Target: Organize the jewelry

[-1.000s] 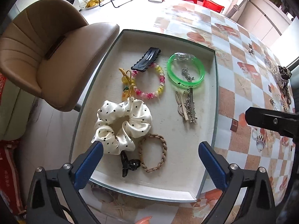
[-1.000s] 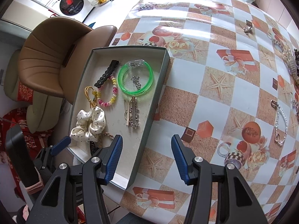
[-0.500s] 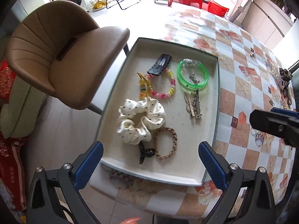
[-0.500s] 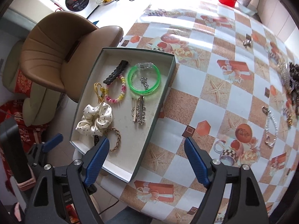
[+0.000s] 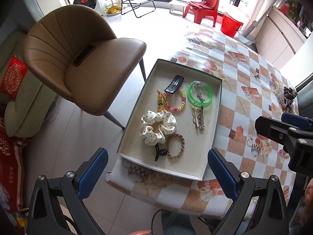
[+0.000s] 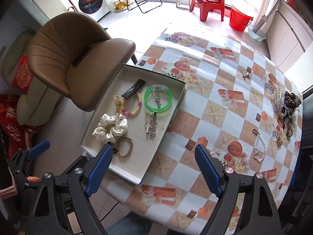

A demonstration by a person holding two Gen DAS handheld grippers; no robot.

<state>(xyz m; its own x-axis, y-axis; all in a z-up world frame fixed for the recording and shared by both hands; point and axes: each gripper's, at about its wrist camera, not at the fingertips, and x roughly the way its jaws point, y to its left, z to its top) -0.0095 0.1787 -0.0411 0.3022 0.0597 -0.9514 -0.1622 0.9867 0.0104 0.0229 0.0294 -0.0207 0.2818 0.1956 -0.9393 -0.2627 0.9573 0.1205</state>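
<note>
A shallow grey tray (image 5: 218, 117) sits at the table's near left corner. It holds a white polka-dot scrunchie (image 5: 158, 129), a green bangle (image 5: 200, 97), a bead bracelet (image 5: 176, 101), a black hair clip (image 5: 174, 83), silver clips (image 5: 199, 117) and a braided band (image 5: 176, 145). My left gripper (image 5: 157, 152) hangs well above the tray's near end, open and holding nothing. Above the tray's right edge (image 6: 172, 115) and the tablecloth, my right gripper (image 6: 153, 146) is also open and bare. Loose pieces lie far right: a silver chain bracelet (image 6: 260, 146) and a leopard scrunchie (image 6: 292, 99).
A brown padded chair (image 5: 84, 58) stands close to the tray's left side. The patterned tablecloth (image 6: 225, 101) carries a small silver charm (image 6: 245, 75). A red bucket (image 6: 239, 20), a red plastic chair (image 6: 212, 1) and a washing machine (image 6: 91, 1) stand far behind.
Both grippers have risen away from the tray, which now looks smaller with more floor and room in view. The right gripper's jaws have spread wider.
</note>
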